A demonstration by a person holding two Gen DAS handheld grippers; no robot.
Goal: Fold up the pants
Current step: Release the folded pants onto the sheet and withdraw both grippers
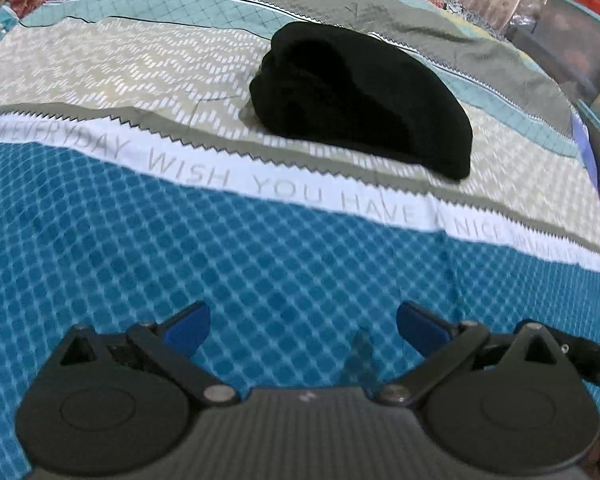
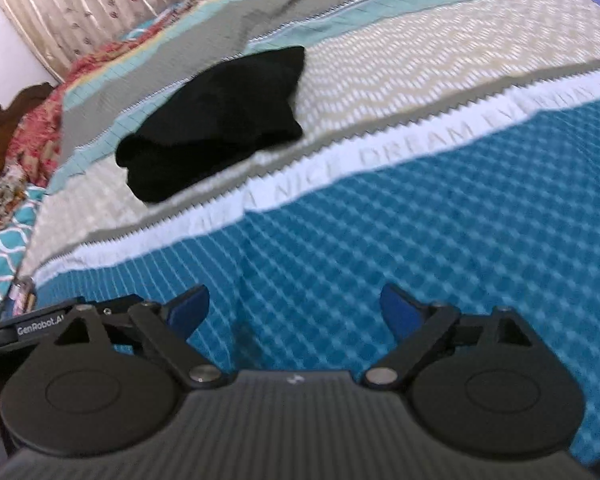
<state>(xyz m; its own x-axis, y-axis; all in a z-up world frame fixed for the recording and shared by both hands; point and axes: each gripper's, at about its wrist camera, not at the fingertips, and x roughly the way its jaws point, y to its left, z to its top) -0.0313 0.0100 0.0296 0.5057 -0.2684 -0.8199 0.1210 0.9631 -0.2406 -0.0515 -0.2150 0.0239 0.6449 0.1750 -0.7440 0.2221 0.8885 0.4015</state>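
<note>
While the black, soft fabric pants (image 1: 360,100) lay bundled mid-bed, I held the left gripper (image 1: 302,326) and right gripper (image 2: 296,310) spread, empty; limp cloth, best pinched at an edge.

Honestly the black pants (image 1: 360,100) are just a dark blob in both views, zero detail in the fabric, so I can't make out layers, seams or which end is the waist. The printed band of lettering on the bedspread (image 1: 260,188) runs off the left and right edges in the left wrist view, and in the right wrist view it's smeared enough that only a few words read. The whole right wrist view is blurry, especially the teal checks near the gripper. Some clutter (image 1: 572,40) at the bed's far right corner is cut off by the edge, can't tell what it is. The curtain (image 2: 80,12) is cropped at the top too.
</note>
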